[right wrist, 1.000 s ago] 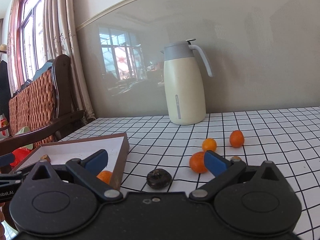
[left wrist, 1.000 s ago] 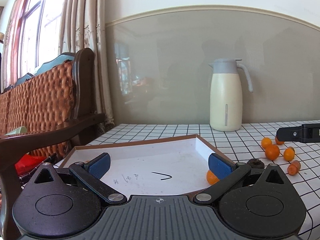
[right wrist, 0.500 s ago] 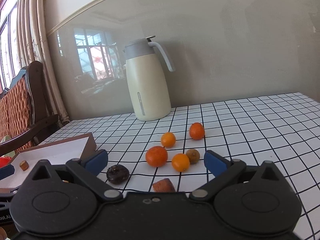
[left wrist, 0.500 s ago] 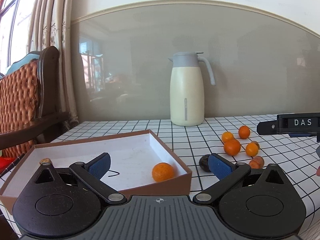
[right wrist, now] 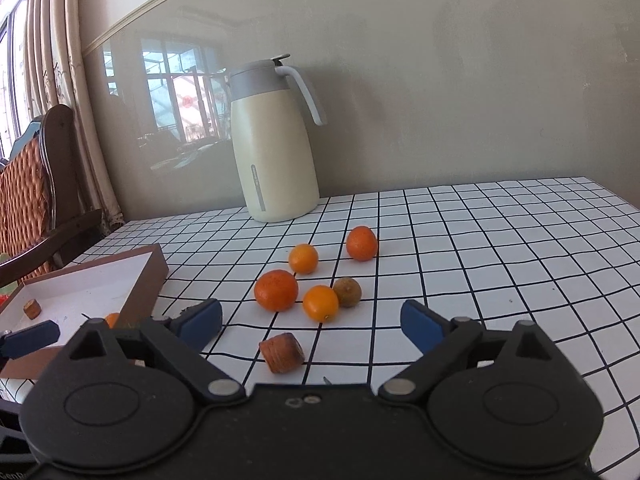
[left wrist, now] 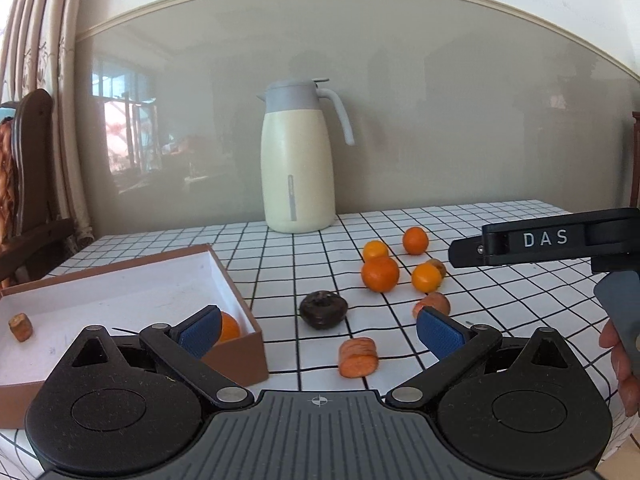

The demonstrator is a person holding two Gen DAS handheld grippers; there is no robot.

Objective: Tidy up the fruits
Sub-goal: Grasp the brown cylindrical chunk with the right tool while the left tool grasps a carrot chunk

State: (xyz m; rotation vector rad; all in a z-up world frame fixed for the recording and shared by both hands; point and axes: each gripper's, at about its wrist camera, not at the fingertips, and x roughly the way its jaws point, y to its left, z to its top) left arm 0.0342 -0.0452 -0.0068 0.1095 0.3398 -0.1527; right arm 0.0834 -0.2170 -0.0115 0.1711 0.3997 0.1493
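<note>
Several fruits still lie loose on the checked surface (right wrist: 500, 240), while one orange (left wrist: 229, 326) and a small carrot piece (left wrist: 20, 326) already sit in the brown box (left wrist: 236, 344). The loose group is a cluster of four oranges, the biggest being the large orange (right wrist: 276, 290), with a brownish round fruit (right wrist: 347, 292) touching the front small orange (right wrist: 321, 303). Closer in lie two carrot chunks and a dark wrinkled fruit (left wrist: 323, 309).

Both tools are spread wide and hold nothing. The right tool (right wrist: 310, 322) faces the cluster almost straight on: the near carrot chunk (right wrist: 282, 353) lies just ahead of it and slightly toward its left finger, tipped on its side with its short axis running roughly left to right across the gap. The oranges sit farther ahead, on the same line.

The left tool (left wrist: 320, 328) has the second carrot chunk (left wrist: 358, 357) just ahead, between its fingers and a little right of centre, the dark fruit beyond that. The box lies off its left finger.

My judgement is that either tool could take its own chunk, and the left one sits nearer the box for the drop. Round fruit may roll if nudged by a finger.

A cream thermos jug (right wrist: 272, 140) stands well beyond, against the wall.
</note>
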